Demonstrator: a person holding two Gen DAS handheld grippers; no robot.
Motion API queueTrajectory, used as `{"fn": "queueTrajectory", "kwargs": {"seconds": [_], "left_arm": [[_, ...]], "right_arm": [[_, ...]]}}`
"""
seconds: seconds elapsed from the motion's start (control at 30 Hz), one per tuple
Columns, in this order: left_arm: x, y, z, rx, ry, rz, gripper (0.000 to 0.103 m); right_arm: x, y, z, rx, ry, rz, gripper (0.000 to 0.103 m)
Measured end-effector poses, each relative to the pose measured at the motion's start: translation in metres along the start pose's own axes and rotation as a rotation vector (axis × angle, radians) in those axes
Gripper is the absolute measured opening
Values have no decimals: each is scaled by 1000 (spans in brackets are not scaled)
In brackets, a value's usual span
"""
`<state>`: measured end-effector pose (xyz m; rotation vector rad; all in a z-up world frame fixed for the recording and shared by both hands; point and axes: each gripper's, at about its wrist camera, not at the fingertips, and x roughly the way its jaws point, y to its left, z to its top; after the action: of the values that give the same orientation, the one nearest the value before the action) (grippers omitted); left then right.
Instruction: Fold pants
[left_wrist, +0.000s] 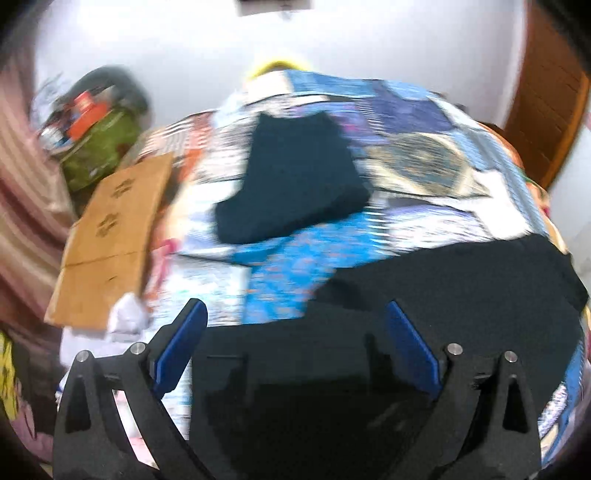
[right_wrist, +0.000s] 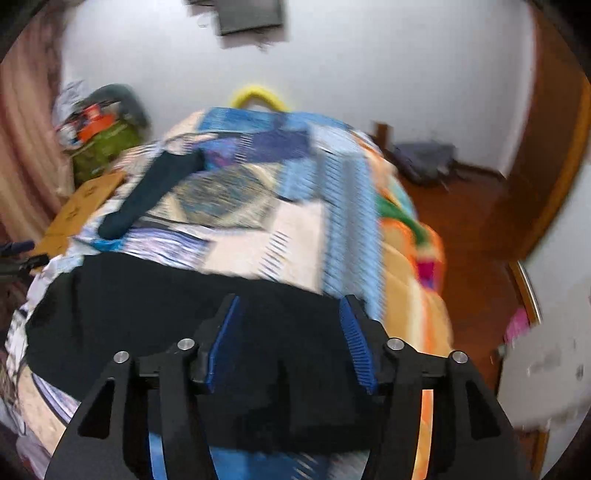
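Black pants (left_wrist: 443, 295) lie spread across the near part of a bed with a patchwork cover (left_wrist: 424, 155). They also show in the right wrist view (right_wrist: 166, 306). My left gripper (left_wrist: 295, 314) is open above the pants' near left part. My right gripper (right_wrist: 290, 306) is open above the pants' near right part. Both views are blurred. A second dark folded garment (left_wrist: 295, 188) lies farther back on the bed; it also shows in the right wrist view (right_wrist: 155, 188).
A flat cardboard box (left_wrist: 110, 236) and a green bag with clutter (left_wrist: 99, 147) sit left of the bed by a pink curtain (left_wrist: 22, 206). A wooden floor (right_wrist: 469, 229), a grey bag (right_wrist: 424, 162) and a wooden door (right_wrist: 546, 147) are to the right.
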<state>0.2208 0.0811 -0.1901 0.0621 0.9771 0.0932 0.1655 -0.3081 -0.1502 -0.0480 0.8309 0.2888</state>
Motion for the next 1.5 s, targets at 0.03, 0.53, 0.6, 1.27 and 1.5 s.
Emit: {"fn": "queueTrajectory", "kwargs": {"seconds": [0.03,0.53,0.6,1.27,1.5], "left_arm": [[3,16,0,-22,11,13,98],[102,106,-75,-199,305,-81,98],[109,100,-80,-197,311,-108,86],[80,82,-102,-37,195,-1,18],[83,109,-94,-50,179,106,18]], "right_arm": [[8,16,9,-28,3,28,52],[132,211,55,-351,188,384,58],[148,227,54,-375,234,411,58],[198,288,55,-419,317,480,3],[204,282,73,-364,251,423,3]]}}
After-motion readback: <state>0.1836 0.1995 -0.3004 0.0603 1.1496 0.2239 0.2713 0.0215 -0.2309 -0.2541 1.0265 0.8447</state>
